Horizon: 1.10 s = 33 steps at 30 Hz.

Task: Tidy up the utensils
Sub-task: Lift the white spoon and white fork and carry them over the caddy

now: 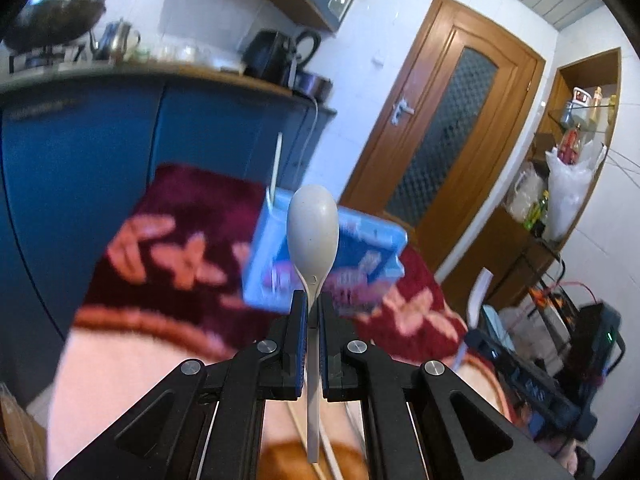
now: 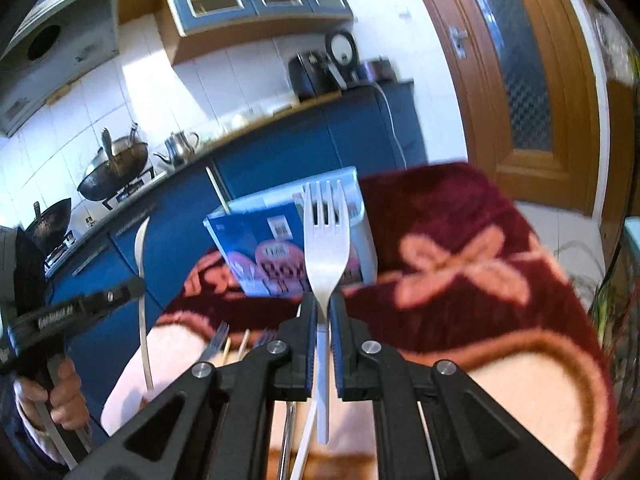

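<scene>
- The landmark is a blue carton [image 2: 294, 240] with pink and white print, standing on a plush maroon blanket [image 2: 460, 248] patterned with salmon-pink bows and a cream centre.
- The left gripper [image 1: 313, 304], black with blue-lined pads, is pinched on the neck of a pale, smooth plastic spoon [image 1: 313, 232].
- The spoon's long axis runs along the gripper's fingers. Its oval bowl points forward and up, in front of the carton; its flat handle trails back between the jaws.
- The right gripper [image 2: 322, 306], of the same build, is pinched on the neck of a white plastic fork [image 2: 326, 240].
- The fork's long axis also follows the fingers. Its four tines point up and forward, across the carton's face; the handle hangs back under the jaws.
- In the right wrist view, the left gripper stands left of the carton, a hand [image 2: 60, 392] wrapped round its grip, the spoon upright in it.
- Below the carton, more utensils [image 2: 236, 344] lie on the blanket's cream part: blurred fork tines and pale sticks.
- Behind the carton run blue cabinets [image 2: 280, 148] under a wooden counter.
</scene>
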{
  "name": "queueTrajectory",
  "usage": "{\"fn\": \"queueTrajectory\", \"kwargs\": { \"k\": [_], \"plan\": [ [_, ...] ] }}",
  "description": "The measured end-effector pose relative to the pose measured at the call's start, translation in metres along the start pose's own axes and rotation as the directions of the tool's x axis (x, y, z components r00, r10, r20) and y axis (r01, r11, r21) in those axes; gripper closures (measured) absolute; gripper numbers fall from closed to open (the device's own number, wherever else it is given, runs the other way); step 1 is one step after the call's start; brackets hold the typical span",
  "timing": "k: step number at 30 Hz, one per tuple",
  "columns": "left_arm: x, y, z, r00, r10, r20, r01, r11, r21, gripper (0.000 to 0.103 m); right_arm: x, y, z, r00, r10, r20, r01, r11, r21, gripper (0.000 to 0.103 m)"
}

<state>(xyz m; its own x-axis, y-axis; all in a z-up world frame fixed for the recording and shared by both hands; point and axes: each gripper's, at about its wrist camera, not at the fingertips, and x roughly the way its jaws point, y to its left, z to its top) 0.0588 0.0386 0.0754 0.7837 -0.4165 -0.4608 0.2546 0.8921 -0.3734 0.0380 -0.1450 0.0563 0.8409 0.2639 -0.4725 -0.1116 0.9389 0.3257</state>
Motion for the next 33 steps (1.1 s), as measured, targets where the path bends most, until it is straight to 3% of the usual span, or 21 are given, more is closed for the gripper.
{"fn": "queueTrajectory", "kwargs": {
  "k": [5,12,17,20,27,33],
  "plan": [
    [0.002,-0.010,0.029,0.991,0.041,0.125,-0.049,0.997,0.055,0.098,-0.008,0.012,0.010,0.996,-0.008,0.091,0.014,0.998,-0.067,0.095],
    [0.015,-0.015,0.070,0.948,0.070,0.310,-0.094,0.993,0.065,0.098,-0.003,0.015,0.019,0.992,0.000,0.124,0.010,0.996,-0.084,0.095],
    [0.034,-0.011,0.090,0.916,0.080,0.392,-0.107,0.993,0.047,0.098,0.004,0.009,0.022,0.993,0.008,0.121,0.001,0.997,-0.073,0.095],
    [0.047,-0.012,0.094,0.904,0.098,0.416,-0.130,0.990,0.051,0.098,0.008,0.004,0.023,0.993,0.008,0.120,0.000,0.998,-0.066,0.095],
    [0.076,-0.010,0.087,0.893,0.136,0.428,-0.179,0.982,0.060,0.098,0.012,-0.002,0.030,0.992,-0.004,0.125,0.012,0.998,-0.066,0.095],
    [0.089,0.001,0.081,0.897,0.148,0.417,-0.183,0.982,0.046,0.098,0.015,-0.001,0.036,0.991,-0.010,0.134,0.020,0.997,-0.074,0.095]
  ]
}}
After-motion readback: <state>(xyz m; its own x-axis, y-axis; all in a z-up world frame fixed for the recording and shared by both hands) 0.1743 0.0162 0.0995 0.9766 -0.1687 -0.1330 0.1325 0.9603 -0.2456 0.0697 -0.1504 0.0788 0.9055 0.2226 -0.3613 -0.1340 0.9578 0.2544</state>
